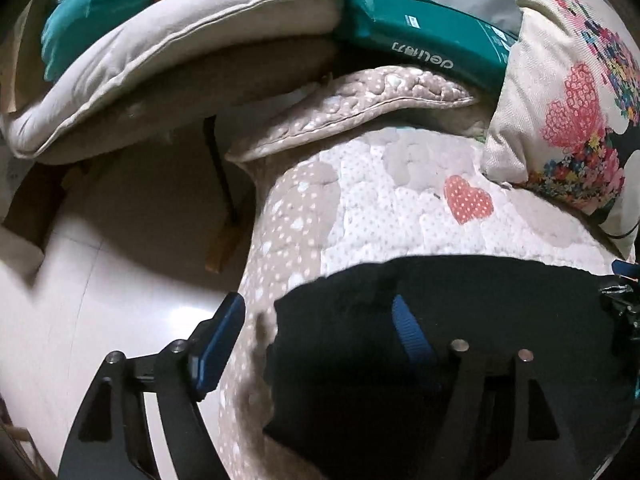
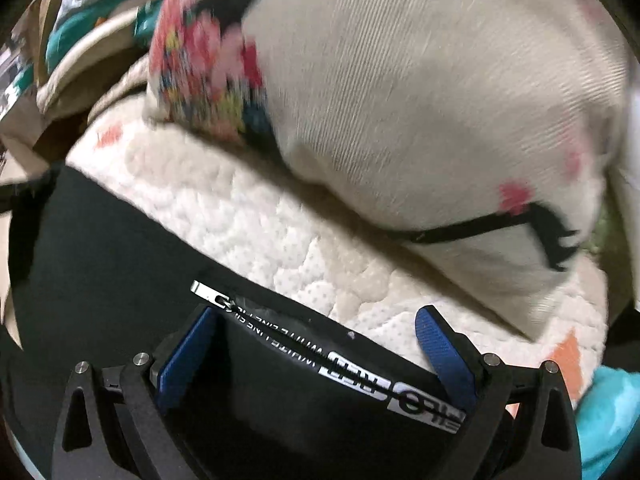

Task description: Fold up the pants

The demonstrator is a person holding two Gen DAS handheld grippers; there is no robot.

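Observation:
The black pants [image 1: 460, 300] lie flat on a quilted cover with dots and hearts [image 1: 400, 200]. My left gripper [image 1: 316, 340] is open over the pants' left edge; its left finger [image 1: 218, 344] hangs past the cover's edge and its right finger [image 1: 412, 336] is over the black cloth. In the right wrist view the pants [image 2: 120, 264] show a zipper with a silver pull [image 2: 208, 292] and a white printed strip [image 2: 392, 392]. My right gripper [image 2: 316, 348] is open, its fingers either side of the zipper area, low over the cloth.
A floral pillow [image 1: 568, 92] [image 2: 400, 100] sits just behind the pants. A green box [image 1: 420, 36], a beige cushion [image 1: 168, 52] and a quilted pad [image 1: 360, 100] are at the back. Pale floor [image 1: 100, 280] drops off left. A teal cloth [image 2: 612, 420] lies right.

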